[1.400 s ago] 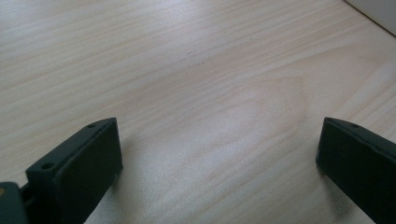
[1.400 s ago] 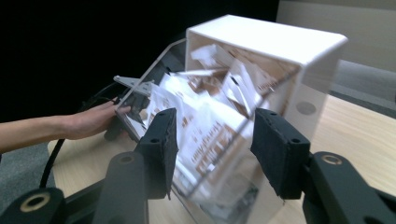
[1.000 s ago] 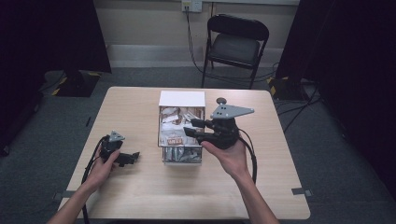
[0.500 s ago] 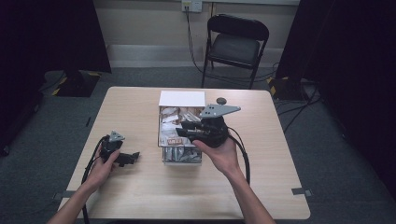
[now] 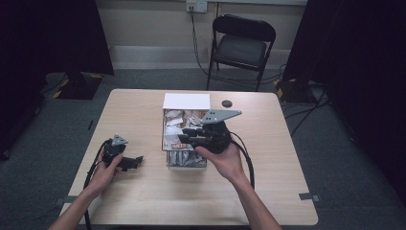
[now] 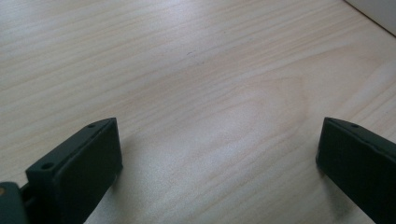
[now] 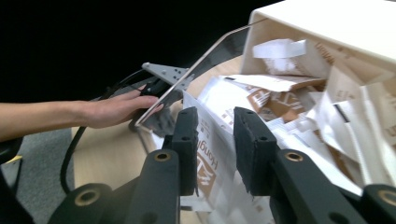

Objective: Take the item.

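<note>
An open white box full of white and brown packets stands mid-table. My right gripper reaches into it from the right, pointing left. In the right gripper view its jaws have just been closing and stand narrow around the upright edge of a white packet with brown lettering; a gap still shows between the pads and the packet. My left gripper rests on the table left of the box, its jaws wide open over bare wood.
The light wooden table has free room in front and at both sides. A small black round object lies behind the box. A black folding chair stands beyond the far edge.
My right gripper has shifted left and dipped lower into the box, and its jaws have narrowed around a packet. The left hand and gripper have stayed put.
</note>
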